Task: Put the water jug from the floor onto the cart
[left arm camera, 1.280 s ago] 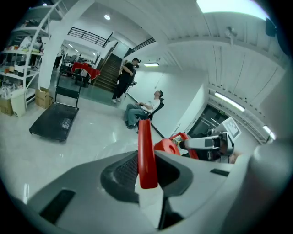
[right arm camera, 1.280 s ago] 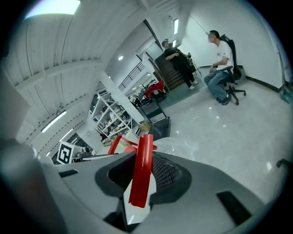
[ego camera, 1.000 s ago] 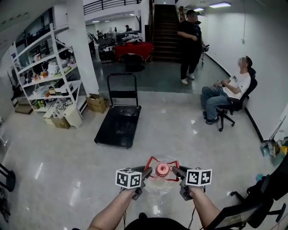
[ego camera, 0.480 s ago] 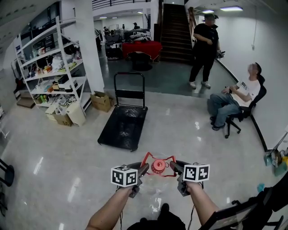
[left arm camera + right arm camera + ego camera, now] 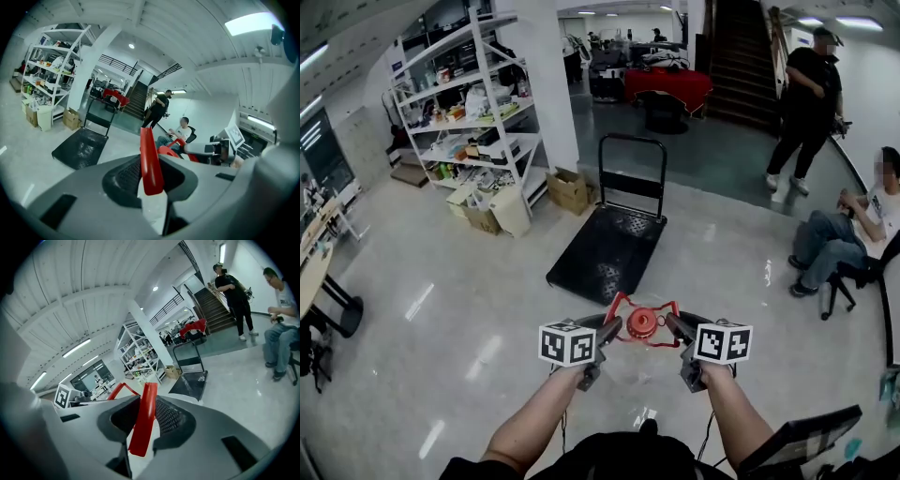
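- left tongs (image 5: 612,327) and right tongs (image 5: 673,324) both clamped on the water jug's (image 5: 639,351) flat red handle (image 5: 622,302)
- clear body, round red cap (image 5: 641,322), just short of the black flatbed cart (image 5: 609,255)

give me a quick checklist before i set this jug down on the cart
1. Left hand-held gripper clamped on the red handle: ok.
2. Right hand-held gripper clamped on the handle's other side: ok.
3. Water jug hanging between both grippers: ok.
4. Cart deck free of objects: ok.
5. Floor between jug and cart unobstructed: ok.
6. Jug above the deck: not ok, it is short of the cart's near edge.
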Demonstrator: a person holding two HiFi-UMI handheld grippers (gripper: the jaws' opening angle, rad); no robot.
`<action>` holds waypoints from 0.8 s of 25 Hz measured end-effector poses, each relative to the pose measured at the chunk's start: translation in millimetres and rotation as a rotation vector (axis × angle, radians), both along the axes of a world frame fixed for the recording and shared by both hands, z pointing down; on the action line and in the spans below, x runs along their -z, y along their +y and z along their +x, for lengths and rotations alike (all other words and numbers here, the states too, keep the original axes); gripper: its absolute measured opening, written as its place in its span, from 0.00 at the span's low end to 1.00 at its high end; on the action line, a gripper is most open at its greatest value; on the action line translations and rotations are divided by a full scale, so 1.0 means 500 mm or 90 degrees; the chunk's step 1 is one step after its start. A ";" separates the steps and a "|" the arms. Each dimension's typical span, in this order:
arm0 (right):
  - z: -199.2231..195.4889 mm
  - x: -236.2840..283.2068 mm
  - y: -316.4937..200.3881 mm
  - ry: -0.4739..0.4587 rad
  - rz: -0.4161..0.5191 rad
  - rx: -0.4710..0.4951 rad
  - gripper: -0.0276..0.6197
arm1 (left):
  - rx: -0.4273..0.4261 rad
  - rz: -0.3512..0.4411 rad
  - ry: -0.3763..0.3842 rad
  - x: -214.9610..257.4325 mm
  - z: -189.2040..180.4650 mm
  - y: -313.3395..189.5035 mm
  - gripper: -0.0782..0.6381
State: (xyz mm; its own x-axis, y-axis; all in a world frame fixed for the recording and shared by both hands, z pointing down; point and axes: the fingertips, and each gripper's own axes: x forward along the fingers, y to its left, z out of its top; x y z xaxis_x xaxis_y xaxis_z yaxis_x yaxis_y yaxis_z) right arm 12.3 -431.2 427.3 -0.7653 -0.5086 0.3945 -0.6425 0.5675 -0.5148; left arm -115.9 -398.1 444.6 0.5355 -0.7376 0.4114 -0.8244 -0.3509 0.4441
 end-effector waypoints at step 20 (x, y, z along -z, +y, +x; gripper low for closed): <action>-0.294 -0.004 -0.543 0.006 -0.007 0.021 0.19 | 0.010 0.005 -0.005 0.004 -0.288 -0.534 0.21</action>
